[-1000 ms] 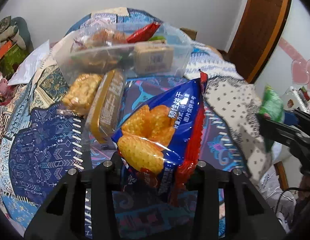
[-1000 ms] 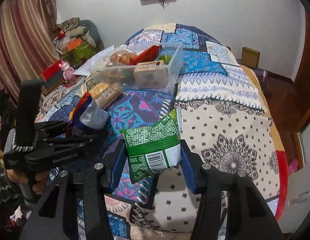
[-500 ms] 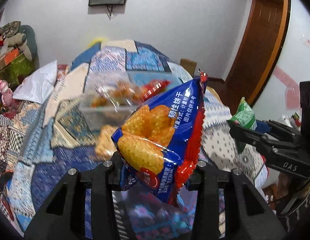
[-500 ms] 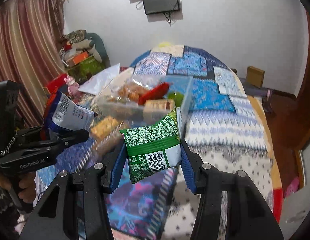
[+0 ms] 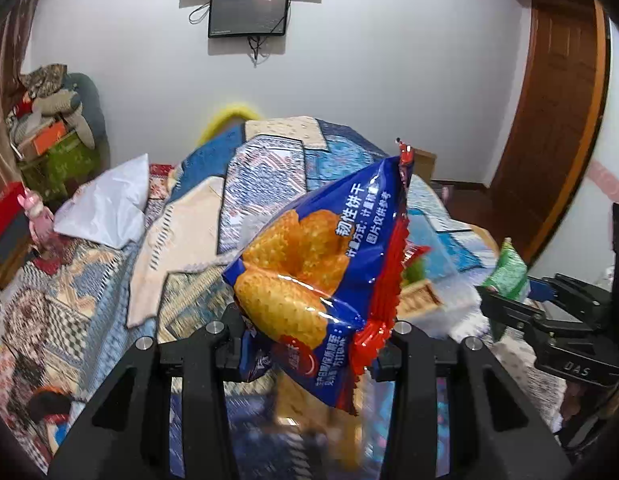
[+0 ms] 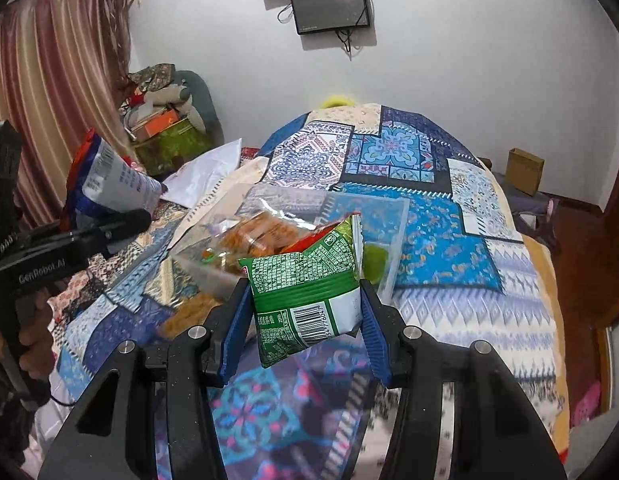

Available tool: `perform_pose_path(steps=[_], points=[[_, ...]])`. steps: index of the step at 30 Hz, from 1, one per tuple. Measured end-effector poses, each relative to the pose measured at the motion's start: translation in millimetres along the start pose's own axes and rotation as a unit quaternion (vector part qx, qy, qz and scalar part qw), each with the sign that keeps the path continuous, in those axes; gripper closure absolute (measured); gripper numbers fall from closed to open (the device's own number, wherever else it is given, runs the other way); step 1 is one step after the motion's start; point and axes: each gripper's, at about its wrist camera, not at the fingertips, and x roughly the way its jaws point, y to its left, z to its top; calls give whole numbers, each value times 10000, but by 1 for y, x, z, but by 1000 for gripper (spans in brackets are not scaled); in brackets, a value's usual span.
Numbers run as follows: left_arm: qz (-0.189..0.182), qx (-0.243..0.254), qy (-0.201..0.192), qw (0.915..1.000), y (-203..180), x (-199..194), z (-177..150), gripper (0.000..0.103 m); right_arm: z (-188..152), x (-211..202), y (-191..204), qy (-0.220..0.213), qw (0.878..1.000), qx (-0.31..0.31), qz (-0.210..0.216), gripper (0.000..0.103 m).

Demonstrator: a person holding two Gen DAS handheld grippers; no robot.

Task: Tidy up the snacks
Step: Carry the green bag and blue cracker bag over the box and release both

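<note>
We are in a home bedroom: ahead lies a quilted bed [image 6: 449, 216], a wall-mounted screen [image 6: 329, 6] beyond, curtains [image 6: 49, 92] leftward.

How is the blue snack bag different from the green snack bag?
The blue snack bag has red crimped edges and shows golden biscuits on its front; the green snack bag shows its back, with small print and a barcode. The blue bag is in the left gripper, the green bag in the right gripper. Both are sealed and held up above the bed.
</note>
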Motion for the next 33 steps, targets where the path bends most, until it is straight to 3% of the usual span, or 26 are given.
perform_pose_path(steps=[12, 19, 22, 25, 33], points=[[214, 196, 264, 9992, 2, 86, 17, 62, 18, 71, -23, 394, 9991, 29, -123, 55], [223, 168, 257, 9993, -3, 105, 18, 61, 25, 96, -26, 498, 9986, -28, -175, 55], [251, 282, 234, 9990, -8, 106, 16, 55, 23, 105, -26, 591, 9982, -22, -136, 54], [219, 372, 203, 9989, -12, 104, 14, 39, 22, 105, -22, 588, 9980, -133, -176, 48], [90, 422, -34, 9991, -15, 76, 14, 28, 18, 94, -15, 700, 9970, -238, -239, 43]])
